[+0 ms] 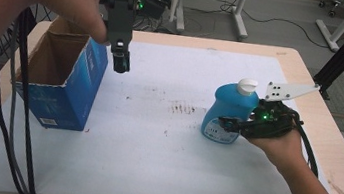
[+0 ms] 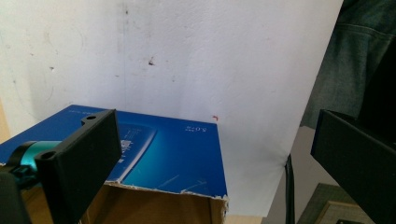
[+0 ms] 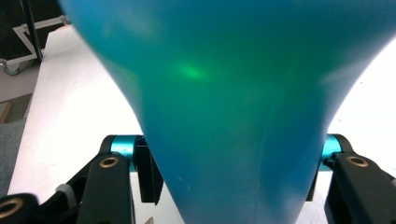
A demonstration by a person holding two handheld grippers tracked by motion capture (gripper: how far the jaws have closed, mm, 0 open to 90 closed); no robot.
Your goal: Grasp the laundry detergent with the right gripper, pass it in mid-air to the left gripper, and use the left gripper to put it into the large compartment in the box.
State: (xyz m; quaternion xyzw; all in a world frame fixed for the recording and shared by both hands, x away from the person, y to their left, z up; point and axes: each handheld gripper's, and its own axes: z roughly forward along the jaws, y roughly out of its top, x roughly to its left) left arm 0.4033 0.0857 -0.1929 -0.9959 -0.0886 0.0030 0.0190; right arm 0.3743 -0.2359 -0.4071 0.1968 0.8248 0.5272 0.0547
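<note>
High view first: nearest me, my right hand (image 1: 280, 144) holds the right gripper (image 1: 237, 124), and its jaws pinch the blue bottle (image 1: 228, 112) low on its body. The bottle stands on the white sheet (image 1: 163, 146), white cap (image 1: 248, 87) on top, well to the right of the blue cardboard box (image 1: 61, 82). In the right gripper view the bottle (image 3: 224, 93) sits between my jaws, touching both. Farther off, my left gripper (image 1: 120, 60) hangs in the air just beside the box's right top corner, pointing down. In the left gripper view its jaws are spread wide with nothing between them, and the box's open top (image 2: 154, 205) and blue side (image 2: 173, 154) lie below.
</note>
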